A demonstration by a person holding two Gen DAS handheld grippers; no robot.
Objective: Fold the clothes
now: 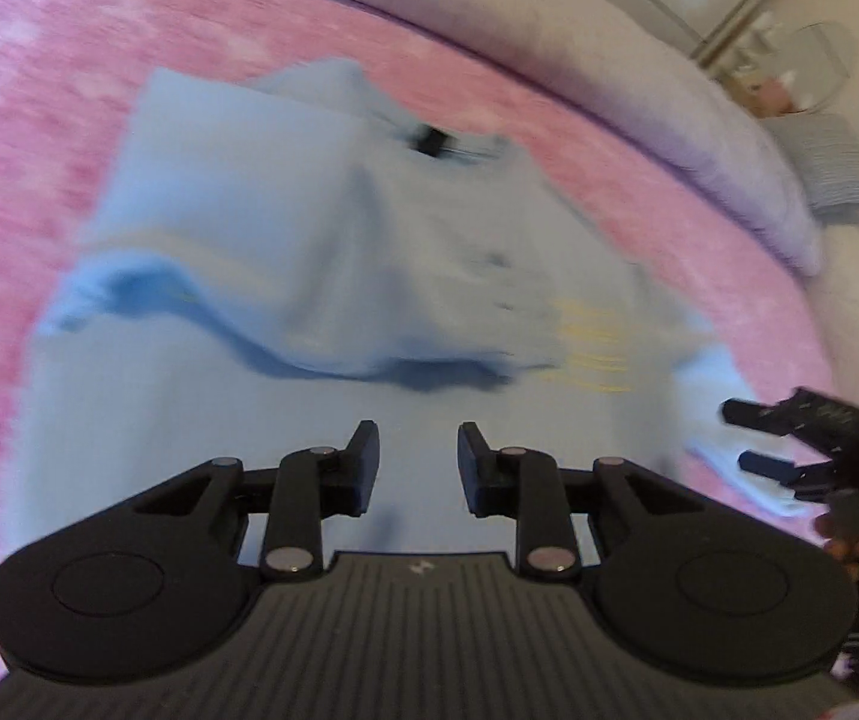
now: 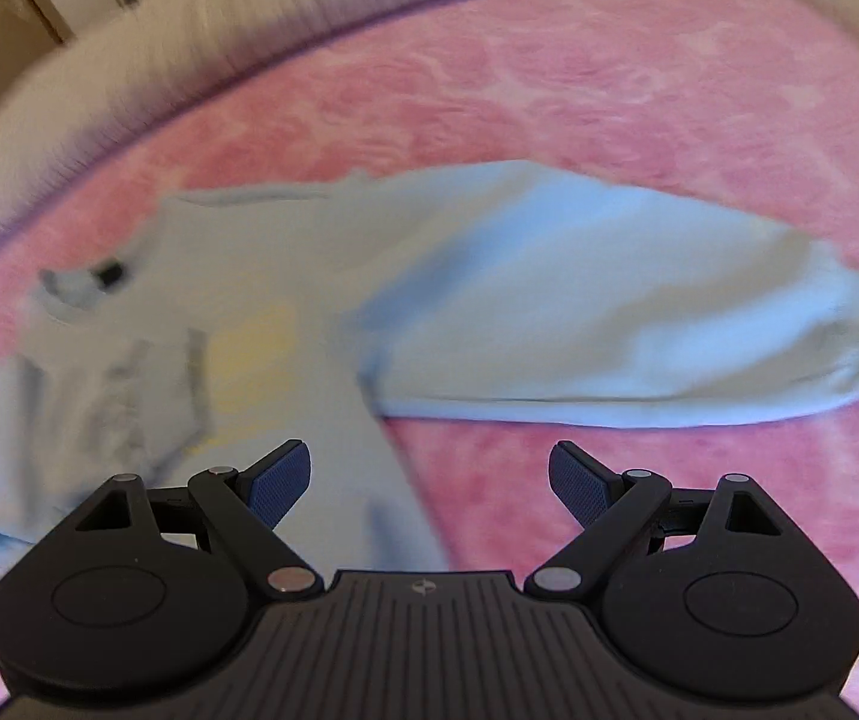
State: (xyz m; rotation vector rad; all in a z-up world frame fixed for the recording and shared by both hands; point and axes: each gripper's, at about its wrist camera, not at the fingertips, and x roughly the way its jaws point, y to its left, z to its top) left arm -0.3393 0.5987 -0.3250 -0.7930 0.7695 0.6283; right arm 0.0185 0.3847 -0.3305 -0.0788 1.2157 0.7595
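Observation:
A light blue sweatshirt (image 1: 285, 252) with a yellow and grey print lies on a pink blanket (image 1: 21, 120). One sleeve is folded across its body. My left gripper (image 1: 419, 462) is open and empty just above the lower part of the shirt. My right gripper shows at the right edge of the left wrist view (image 1: 747, 435), over the shirt's right side. In the right wrist view the shirt (image 2: 579, 300) lies ahead with its sleeve stretched to the right, collar (image 2: 78, 288) at left. My right gripper (image 2: 429, 486) is wide open and empty above the shirt's edge. Both views are blurred.
The pink blanket (image 2: 609, 90) covers a bed with a pale lavender duvet (image 1: 639, 60) along its far edge. A striped grey cushion (image 1: 843, 168) and a clear chair (image 1: 819, 66) stand beyond the bed at right.

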